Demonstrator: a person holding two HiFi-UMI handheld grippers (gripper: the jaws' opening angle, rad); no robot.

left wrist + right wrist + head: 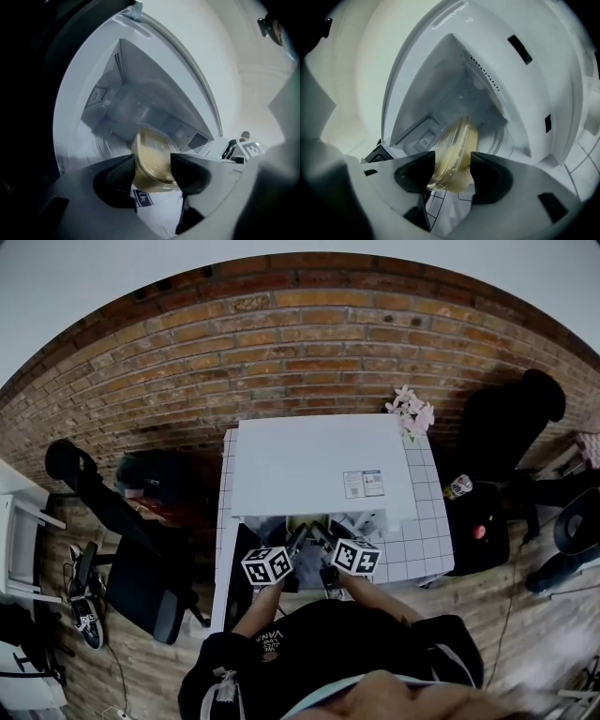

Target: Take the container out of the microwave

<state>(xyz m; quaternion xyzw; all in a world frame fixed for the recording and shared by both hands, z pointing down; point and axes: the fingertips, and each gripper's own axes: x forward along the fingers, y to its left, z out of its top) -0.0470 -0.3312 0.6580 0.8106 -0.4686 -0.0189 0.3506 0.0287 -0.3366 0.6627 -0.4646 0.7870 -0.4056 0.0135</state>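
Over tiled counter (pixel 424 545), gripper views alone show left gripper (pixel 152 162), right gripper (pixel 453 161) clutching container (pixel 151 147)

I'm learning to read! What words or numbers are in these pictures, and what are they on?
"LK", as far as it shows: white letters on a blue band on something white under the container in the left gripper; the rest is hidden.
Sticker on the microwave top: too small to read.
Print on the person's black top: too blurred to read.
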